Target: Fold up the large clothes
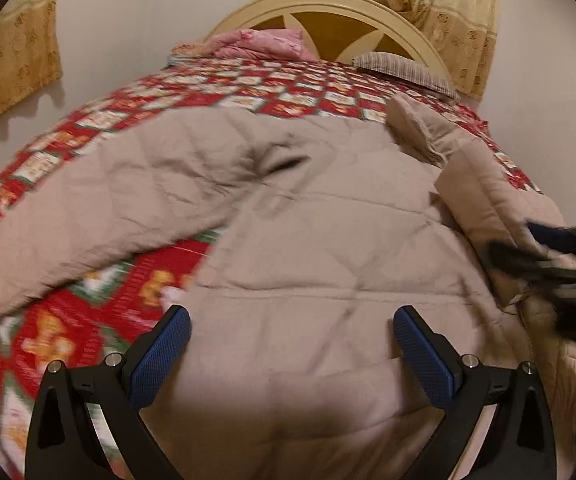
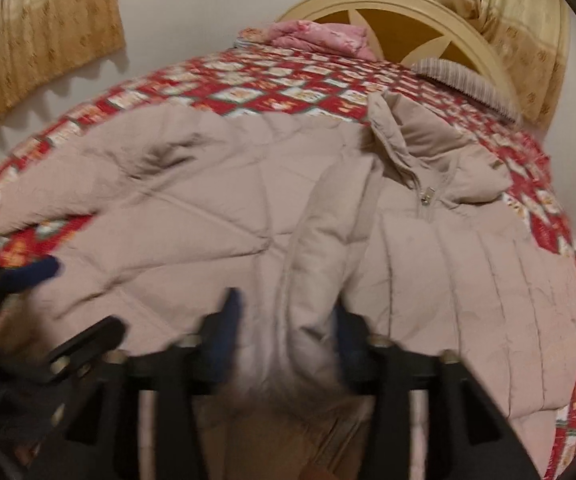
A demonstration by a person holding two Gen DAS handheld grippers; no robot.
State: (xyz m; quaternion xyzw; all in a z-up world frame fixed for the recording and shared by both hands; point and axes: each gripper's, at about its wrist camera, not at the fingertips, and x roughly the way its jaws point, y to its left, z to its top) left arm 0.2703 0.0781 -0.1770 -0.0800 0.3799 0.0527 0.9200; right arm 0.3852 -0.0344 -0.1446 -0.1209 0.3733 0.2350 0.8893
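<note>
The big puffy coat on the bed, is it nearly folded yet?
Not nearly. One side of the beige coat is folded over its middle, zipper showing. The right gripper is open around that fold. The left gripper hovers open. The sleeve remains spread out.

L hand-held gripper (image 1: 290, 330) open wide; R hand-held gripper (image 2: 285, 312) jaws apart, blurred.

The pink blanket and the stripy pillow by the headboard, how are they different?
The pink blanket is bunched up in a crumpled heap; the striped pillow lies flat and smooth. The blanket is plain pink, the pillow has thin brown-grey stripes. Both rest on the red quilt against the headboard.
</note>
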